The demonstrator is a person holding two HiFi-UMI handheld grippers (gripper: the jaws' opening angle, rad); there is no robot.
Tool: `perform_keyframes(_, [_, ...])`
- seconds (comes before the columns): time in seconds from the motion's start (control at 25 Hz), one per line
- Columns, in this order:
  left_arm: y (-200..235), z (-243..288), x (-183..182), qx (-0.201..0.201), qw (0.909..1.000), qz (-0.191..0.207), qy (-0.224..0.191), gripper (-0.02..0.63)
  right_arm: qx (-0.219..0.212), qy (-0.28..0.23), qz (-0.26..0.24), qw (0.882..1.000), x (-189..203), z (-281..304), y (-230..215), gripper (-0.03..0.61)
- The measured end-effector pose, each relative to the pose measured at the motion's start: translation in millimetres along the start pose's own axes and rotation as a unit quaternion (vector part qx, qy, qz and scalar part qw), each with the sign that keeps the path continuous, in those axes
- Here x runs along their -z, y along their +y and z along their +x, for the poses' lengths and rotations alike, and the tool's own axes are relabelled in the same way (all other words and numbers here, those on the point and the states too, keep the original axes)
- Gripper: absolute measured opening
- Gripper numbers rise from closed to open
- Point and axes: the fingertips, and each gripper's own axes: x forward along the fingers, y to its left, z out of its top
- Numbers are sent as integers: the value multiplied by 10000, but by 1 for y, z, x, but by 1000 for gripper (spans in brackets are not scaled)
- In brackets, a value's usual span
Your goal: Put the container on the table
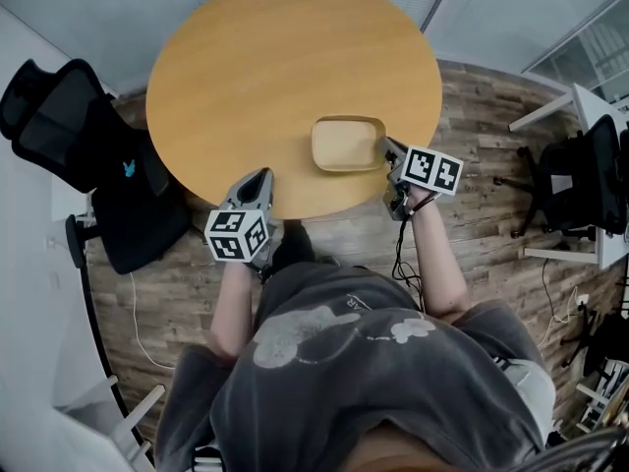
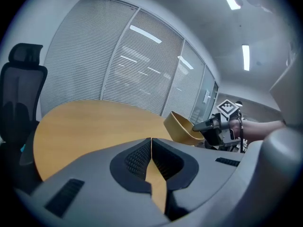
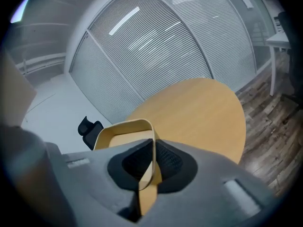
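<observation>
Round wooden table (image 1: 265,77) on plank floor (image 1: 482,116), black office chair (image 1: 59,116) at its left.
Tan container (image 1: 348,144) at near edge, rim pinched in right gripper (image 1: 389,150); left gripper (image 1: 260,177) at same edge, jaws pressed together, empty.

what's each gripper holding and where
The right gripper is shut on the container, pinching its wall at the rim. The left gripper is shut and empty.

Hardly any readable writing is showing. A few small pale letters are running beside the white print on the person's grey sweatshirt (image 1: 352,305), too small to read. The black-and-white square markers (image 1: 237,234) on the gripper cubes are carrying patterns only. A small blue logo (image 1: 128,168) is sitting wordless on the black office chair (image 1: 59,126).
</observation>
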Motion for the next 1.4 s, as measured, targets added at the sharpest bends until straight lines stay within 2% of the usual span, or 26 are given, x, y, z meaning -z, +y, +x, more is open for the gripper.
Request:
perform_keyframes(0.36, [79,65,-62,151,9999,22,-19,-3,269,14,-1,9996,-55,86,2,17])
perform_keyframes(0.64, [118,109,-96,274,9995,165,46,-3,508,131,-117,9986,-88,139,-5,17])
perform_keyframes(0.88, [155,146,-96,365,9989,89,263,-3,701,275,-183,9970,-107,186,-12,17])
perform_keyframes(1.4, [194,204,-84,549,9962,81,678,-3,1156,565,-277,9913,-140,274,-45,17])
